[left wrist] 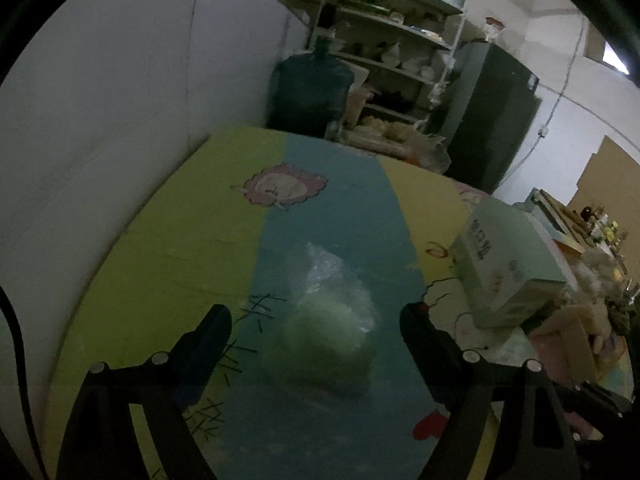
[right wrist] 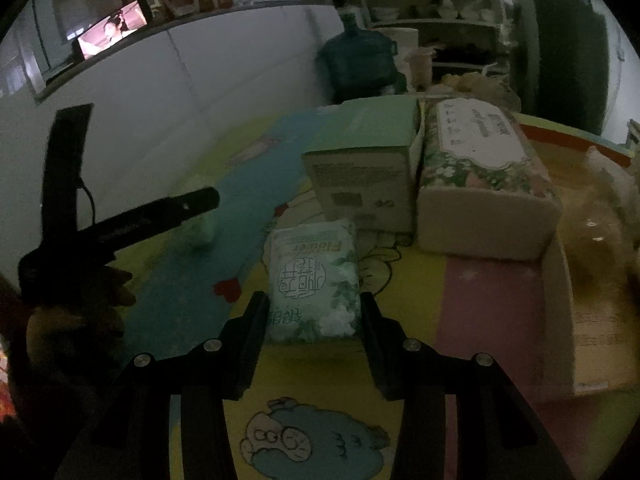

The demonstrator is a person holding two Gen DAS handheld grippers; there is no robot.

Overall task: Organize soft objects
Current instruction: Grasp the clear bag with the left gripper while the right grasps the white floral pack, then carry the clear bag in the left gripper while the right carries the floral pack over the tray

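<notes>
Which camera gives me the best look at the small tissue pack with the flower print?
The right wrist view. The small tissue pack lies centred on the mat, lettering readable, its near end between the right gripper's fingers. The left wrist view does not show it at all; there only a clear bag lies ahead.

Dim room: white wall (left wrist: 120,100), cluttered shelf rack (left wrist: 392,40), blue water jug (left wrist: 310,84).

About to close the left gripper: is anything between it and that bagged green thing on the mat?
Nothing visible. The left gripper is open, and the bagged green object lies on the blue strip of the mat between its fingers. The green box sits off to the right.
</notes>
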